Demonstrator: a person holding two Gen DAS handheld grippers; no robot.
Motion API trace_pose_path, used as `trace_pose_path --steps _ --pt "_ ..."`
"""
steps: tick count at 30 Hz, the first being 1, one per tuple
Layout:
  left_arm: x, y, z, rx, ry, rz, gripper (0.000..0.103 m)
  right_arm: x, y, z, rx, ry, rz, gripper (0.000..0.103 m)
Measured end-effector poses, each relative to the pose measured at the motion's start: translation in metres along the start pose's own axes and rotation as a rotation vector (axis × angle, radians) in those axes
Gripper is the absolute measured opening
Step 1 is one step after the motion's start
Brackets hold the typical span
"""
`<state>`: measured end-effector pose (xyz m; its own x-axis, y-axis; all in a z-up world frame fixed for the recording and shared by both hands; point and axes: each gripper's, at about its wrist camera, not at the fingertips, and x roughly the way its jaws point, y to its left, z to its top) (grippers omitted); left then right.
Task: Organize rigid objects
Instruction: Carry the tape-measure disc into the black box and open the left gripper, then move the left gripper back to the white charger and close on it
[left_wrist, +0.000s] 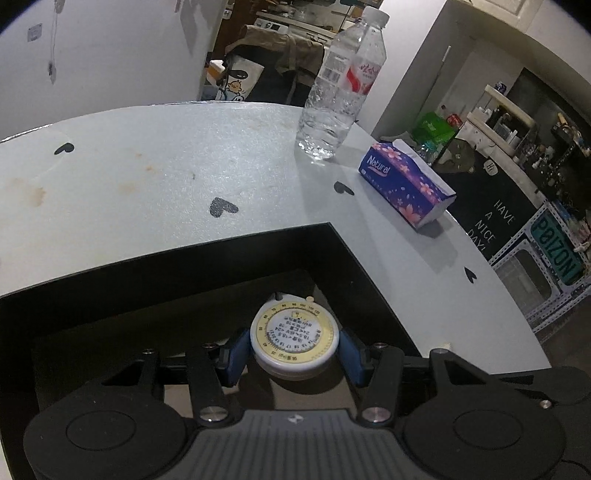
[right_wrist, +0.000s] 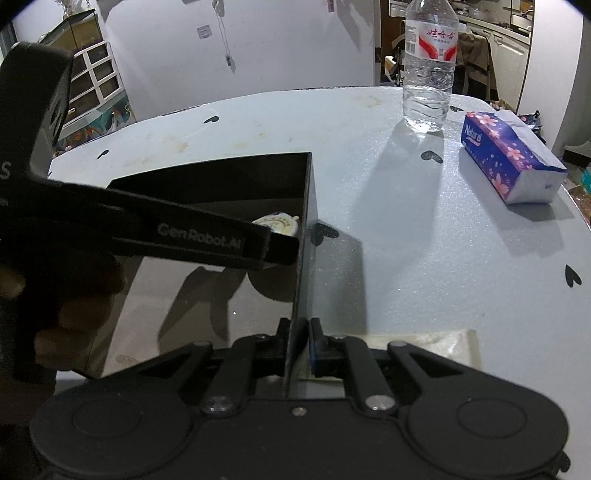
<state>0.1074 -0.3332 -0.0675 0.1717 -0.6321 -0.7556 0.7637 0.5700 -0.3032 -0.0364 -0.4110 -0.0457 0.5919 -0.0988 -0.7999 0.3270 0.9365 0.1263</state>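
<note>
A round white tape measure (left_wrist: 294, 339) with a yellow dial sits between the blue pads of my left gripper (left_wrist: 293, 349), which is shut on it, low inside a black open box (left_wrist: 332, 243). In the right wrist view the left gripper reaches into the box (right_wrist: 258, 173) and part of the tape measure (right_wrist: 277, 224) shows past it. My right gripper (right_wrist: 297, 345) is shut on the box's right wall, one finger on each side of it.
A clear water bottle (left_wrist: 341, 88) stands at the table's far edge, also in the right wrist view (right_wrist: 428, 66). A purple tissue pack (left_wrist: 406, 181) lies right of it (right_wrist: 509, 158). The white table (left_wrist: 147, 177) has black heart marks. A pale flat pad (right_wrist: 424, 343) lies by my right gripper.
</note>
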Motion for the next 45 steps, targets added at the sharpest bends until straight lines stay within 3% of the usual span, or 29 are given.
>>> trace_pose_path --steps 1,3,10,20,27,35,45 --pt "0.001 -0.001 0.0 0.007 0.003 0.007 0.058 0.0 0.0 0.0 0.002 0.0 0.001 0.01" --pt "-0.002 -0.003 0.001 0.016 -0.011 0.018 0.077 0.0 0.0 0.0 0.006 0.001 0.003 0.01" --pt "-0.037 -0.001 -0.001 0.024 -0.057 0.024 0.082 0.0 0.0 0.0 0.005 0.003 0.001 0.01" --pt "-0.112 0.007 -0.036 0.061 -0.11 0.076 0.103 0.0 -0.001 0.0 0.004 0.0 0.005 0.011" --pt "-0.142 0.022 -0.071 0.054 -0.101 0.147 0.103 -0.001 -0.001 -0.001 0.012 -0.004 0.008 0.011" --pt "-0.184 0.046 -0.115 0.02 -0.181 0.246 0.103 -0.005 -0.001 -0.003 0.016 -0.016 0.006 0.011" --pt "-0.228 0.09 -0.177 -0.158 -0.199 0.404 0.103 -0.01 0.0 -0.004 0.018 -0.03 0.004 0.011"
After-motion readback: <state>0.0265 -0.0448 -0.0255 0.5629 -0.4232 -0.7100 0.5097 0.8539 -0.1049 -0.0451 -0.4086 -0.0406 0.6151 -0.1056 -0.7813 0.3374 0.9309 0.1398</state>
